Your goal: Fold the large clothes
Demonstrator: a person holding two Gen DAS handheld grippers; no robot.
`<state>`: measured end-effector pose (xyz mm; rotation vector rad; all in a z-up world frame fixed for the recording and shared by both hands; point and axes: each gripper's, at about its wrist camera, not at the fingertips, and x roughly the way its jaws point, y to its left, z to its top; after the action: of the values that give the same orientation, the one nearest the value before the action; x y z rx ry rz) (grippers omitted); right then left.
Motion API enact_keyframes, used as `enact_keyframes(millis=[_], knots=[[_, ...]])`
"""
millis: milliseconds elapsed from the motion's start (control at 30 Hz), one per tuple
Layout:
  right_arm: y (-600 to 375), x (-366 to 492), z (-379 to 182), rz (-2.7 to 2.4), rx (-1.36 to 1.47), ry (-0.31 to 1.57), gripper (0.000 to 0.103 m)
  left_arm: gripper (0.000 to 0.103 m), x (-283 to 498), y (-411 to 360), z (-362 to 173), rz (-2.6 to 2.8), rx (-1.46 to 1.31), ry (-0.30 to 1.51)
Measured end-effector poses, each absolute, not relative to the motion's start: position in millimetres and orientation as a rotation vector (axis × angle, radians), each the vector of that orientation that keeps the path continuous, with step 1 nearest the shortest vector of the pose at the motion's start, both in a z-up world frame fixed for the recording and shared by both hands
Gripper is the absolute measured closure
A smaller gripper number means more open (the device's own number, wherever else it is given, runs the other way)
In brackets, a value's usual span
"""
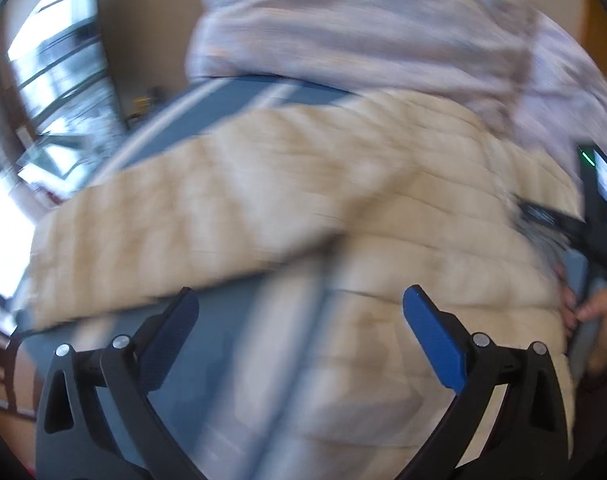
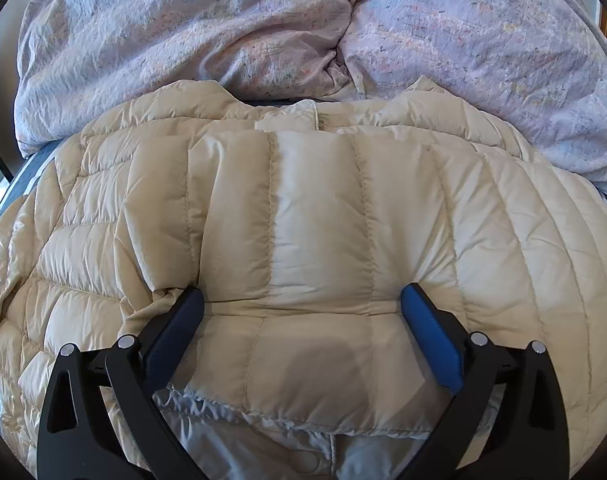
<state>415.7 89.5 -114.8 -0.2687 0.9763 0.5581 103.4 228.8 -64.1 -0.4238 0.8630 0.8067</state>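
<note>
Puffer jacket, cream and quilted, lies spread on my blue bed sheet, a folded panel on top. Behind it a lilac duvet is bunched up. My right gripper sits spread wide over that panel, pads not pinching it. My left gripper is also wide open, empty, above the jacket's edge; its view is blurred.
</note>
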Motion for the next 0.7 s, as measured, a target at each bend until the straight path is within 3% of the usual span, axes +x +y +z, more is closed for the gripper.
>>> enact_keyframes(millis=[433,700], knots=[[87,415,-115,0.559,-0.255,0.972,0.001,0.002,4,329,-58,1.085,-0.512,0.875],[86,414,-114,0.563,-0.244,0.970,0.001,0.021,-35,352,-78,1.101,-0.651,0.886]])
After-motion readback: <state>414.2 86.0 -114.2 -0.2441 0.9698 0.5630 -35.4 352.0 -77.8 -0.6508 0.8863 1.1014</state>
